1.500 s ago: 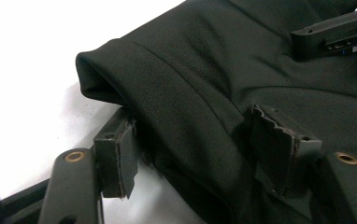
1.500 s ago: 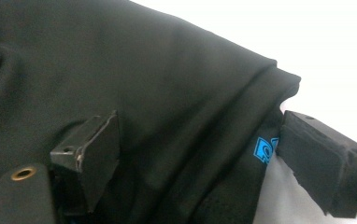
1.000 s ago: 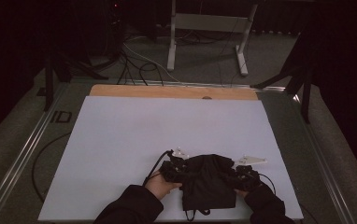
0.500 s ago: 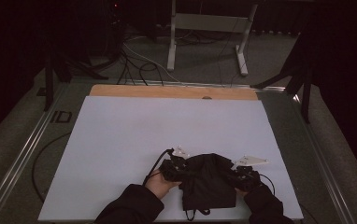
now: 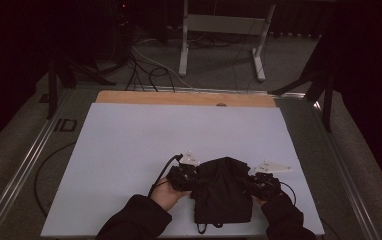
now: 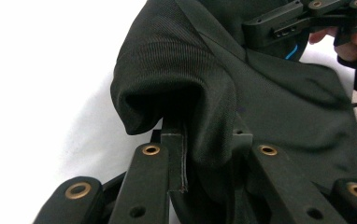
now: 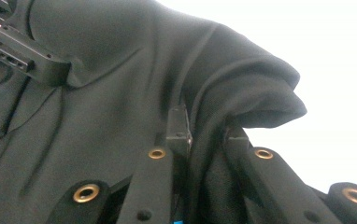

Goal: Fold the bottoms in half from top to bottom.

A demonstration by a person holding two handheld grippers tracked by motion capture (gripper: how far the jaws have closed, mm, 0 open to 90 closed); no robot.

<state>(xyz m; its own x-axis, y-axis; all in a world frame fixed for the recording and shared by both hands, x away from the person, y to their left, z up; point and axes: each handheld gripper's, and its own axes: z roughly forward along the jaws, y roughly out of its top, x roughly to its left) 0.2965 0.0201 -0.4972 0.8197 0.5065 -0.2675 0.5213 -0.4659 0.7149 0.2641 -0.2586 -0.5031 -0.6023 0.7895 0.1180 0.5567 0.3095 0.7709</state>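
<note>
A black cloth garment [image 5: 224, 192] lies bunched near the front edge of the white table [image 5: 179, 135]. My left gripper [image 5: 188, 176] clamps its left side, shut on a fold of the fabric [image 6: 186, 93]. At the garment's right side my right gripper [image 5: 259, 184] is likewise shut on a fold [image 7: 242, 93]. In the left gripper view the other gripper [image 6: 307, 18] crosses the top right with a hand behind it. The right gripper view has the other gripper [image 7: 22, 51] at its upper left. A drawstring [image 5: 210, 227] trails from the garment's near edge.
A wooden strip [image 5: 184, 98] runs along the table's far edge. Beyond it stand a metal stand [image 5: 219, 35] and floor cables [image 5: 144, 65]. Metal rails [image 5: 24, 165] flank the table. A black cable [image 5: 163, 172] trails from the left gripper.
The grippers hold the garment in nearly the same place; the grey plates on them have shifted slightly, and the cloth between them stays bunched.
</note>
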